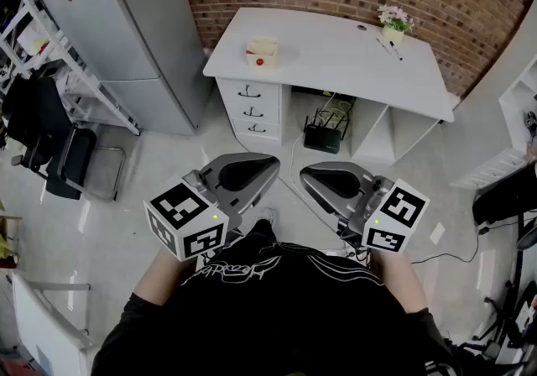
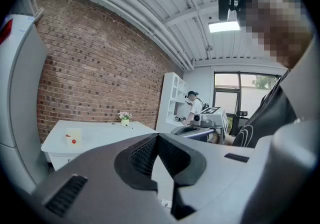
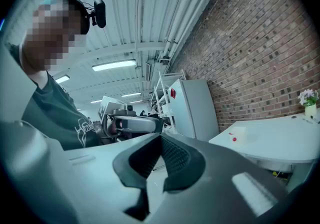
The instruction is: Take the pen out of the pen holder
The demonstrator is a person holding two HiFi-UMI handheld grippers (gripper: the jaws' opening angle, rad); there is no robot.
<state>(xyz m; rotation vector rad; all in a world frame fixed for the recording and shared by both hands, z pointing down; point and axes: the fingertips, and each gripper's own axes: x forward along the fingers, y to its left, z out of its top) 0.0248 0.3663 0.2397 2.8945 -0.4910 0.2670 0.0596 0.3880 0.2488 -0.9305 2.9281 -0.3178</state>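
Observation:
A cream pen holder [image 1: 263, 52] with a red dot stands on the white desk [image 1: 336, 60], far ahead of me across the floor. It also shows small in the left gripper view as the pen holder [image 2: 73, 137] and in the right gripper view as the pen holder [image 3: 235, 135]. I cannot make out a pen in it. Two thin pens [image 1: 388, 48] lie by a small flower pot [image 1: 393, 25]. My left gripper [image 1: 270, 164] and right gripper [image 1: 305, 173] are held close to my body, tips turned toward each other. Both are shut with nothing between the jaws.
A grey fridge [image 1: 134, 30] stands left of the desk, beside a brick wall. The desk has drawers [image 1: 252, 110] and a black box [image 1: 322, 137] in its open bay. A black chair [image 1: 50, 148] sits at left, white shelving [image 1: 520, 106] at right. Another person [image 2: 192, 105] stands far off.

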